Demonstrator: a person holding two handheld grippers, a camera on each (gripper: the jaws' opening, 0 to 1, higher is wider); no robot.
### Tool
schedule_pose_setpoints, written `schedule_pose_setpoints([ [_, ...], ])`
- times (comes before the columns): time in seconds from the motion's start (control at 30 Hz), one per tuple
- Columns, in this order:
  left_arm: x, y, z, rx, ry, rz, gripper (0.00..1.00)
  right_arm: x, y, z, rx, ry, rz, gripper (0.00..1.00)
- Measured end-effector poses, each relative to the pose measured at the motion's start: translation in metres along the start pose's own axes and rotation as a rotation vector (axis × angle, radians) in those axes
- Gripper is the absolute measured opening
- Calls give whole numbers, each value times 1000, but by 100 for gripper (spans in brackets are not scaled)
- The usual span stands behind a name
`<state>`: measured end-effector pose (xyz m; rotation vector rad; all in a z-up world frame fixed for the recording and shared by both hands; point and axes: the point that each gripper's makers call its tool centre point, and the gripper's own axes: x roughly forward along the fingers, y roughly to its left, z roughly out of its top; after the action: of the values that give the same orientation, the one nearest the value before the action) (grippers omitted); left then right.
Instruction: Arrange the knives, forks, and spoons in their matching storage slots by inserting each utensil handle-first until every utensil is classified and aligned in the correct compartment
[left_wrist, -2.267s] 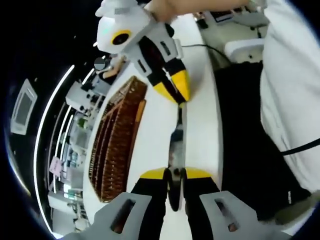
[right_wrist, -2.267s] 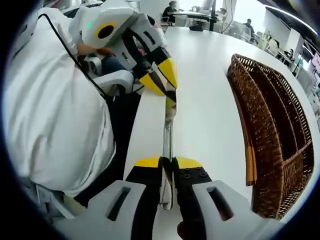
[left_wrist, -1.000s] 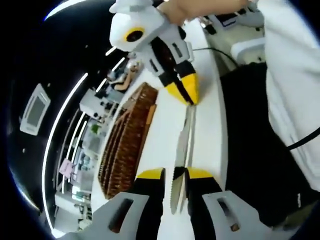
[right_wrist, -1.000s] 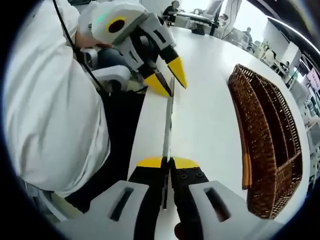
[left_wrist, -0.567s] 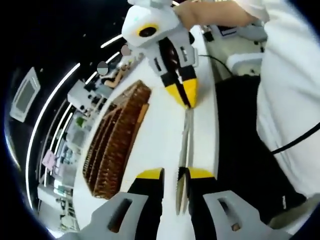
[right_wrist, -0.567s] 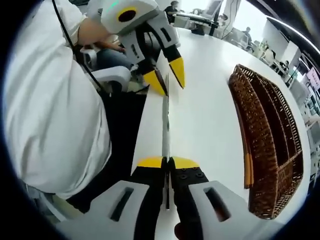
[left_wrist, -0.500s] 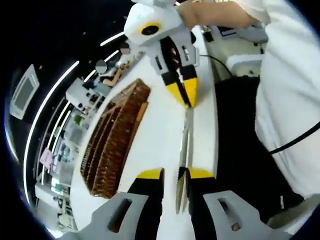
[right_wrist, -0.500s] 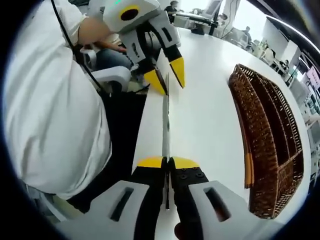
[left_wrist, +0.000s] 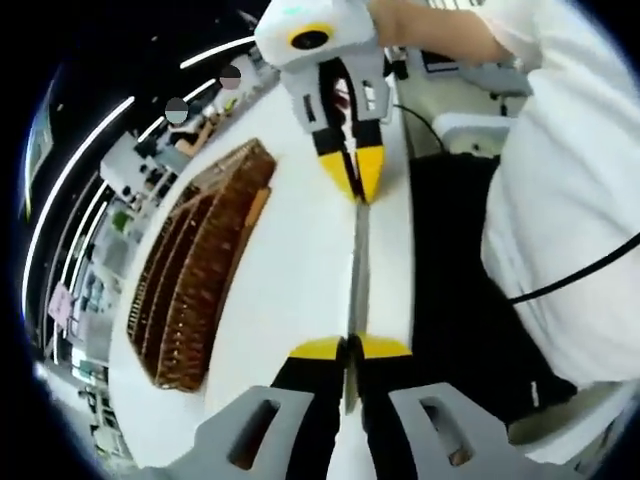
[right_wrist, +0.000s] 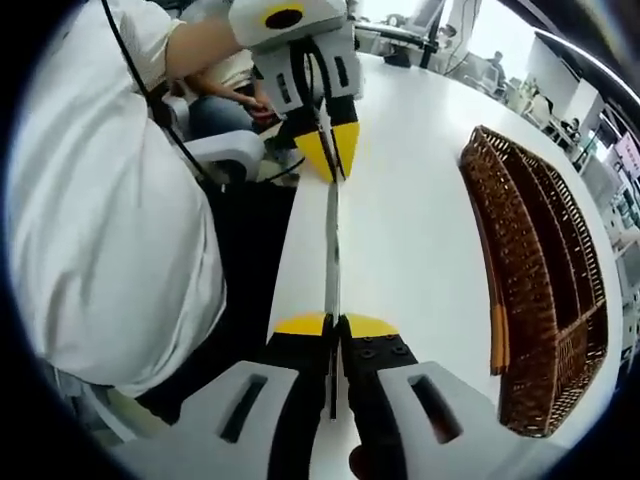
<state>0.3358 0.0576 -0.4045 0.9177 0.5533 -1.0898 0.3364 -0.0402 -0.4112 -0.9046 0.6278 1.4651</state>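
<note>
Item in hand: one knife (right_wrist: 331, 255), which we are holding over the white table (right_wrist: 420, 200), edge-on and stretched between both grippers. We are clamping one end in the left gripper (left_wrist: 349, 346) and pinching the other end in the right gripper (right_wrist: 334, 325). The wicker tray (right_wrist: 545, 270) is lying well apart from the knife. We cannot tell what is sitting in its slots. By our judgement, this knife is not yet inserted; sorting is remaining.
</note>
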Motion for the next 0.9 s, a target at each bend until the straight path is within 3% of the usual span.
schedule_pose_setpoints([
  [0.43, 3, -3, 4, -28, 3, -95, 1, -6, 1, -5, -6, -1, 3, 5],
  [0.9, 2, -4, 5, -42, 35, -150, 1, -5, 1, -4, 13, -3, 10, 4],
])
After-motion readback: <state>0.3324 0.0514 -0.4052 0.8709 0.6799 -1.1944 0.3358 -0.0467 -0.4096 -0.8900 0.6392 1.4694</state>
